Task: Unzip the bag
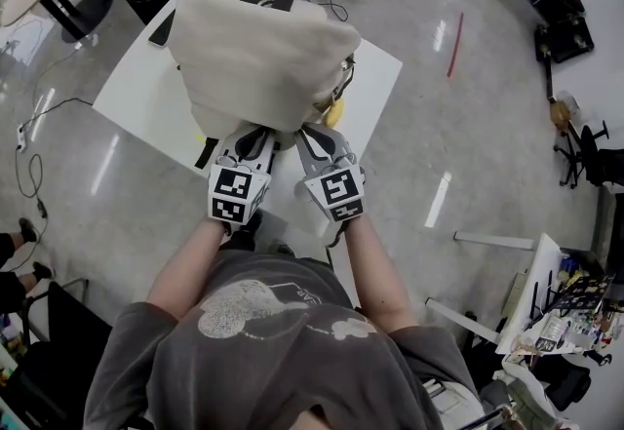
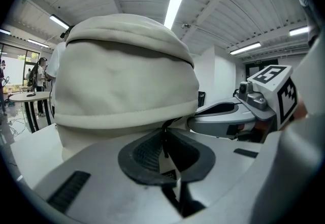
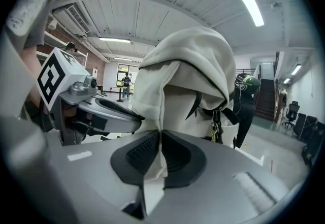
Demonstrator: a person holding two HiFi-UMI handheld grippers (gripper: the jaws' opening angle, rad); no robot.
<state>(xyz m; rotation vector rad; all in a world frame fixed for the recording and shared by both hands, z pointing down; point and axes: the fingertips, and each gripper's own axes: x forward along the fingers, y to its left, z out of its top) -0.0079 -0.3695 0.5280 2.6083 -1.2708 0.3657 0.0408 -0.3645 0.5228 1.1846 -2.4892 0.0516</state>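
Cream bag [image 1: 261,53] between both grippers' pads [image 2: 144,156]

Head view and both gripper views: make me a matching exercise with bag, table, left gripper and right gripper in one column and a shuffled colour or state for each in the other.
1 bag
2 table
3 left gripper
4 right gripper

A white, under the bag
B shut on a cream fabric fold
C cream, standing on the table
D shut on a thin dark cord

Pairs: 1-C, 2-A, 3-D, 4-B
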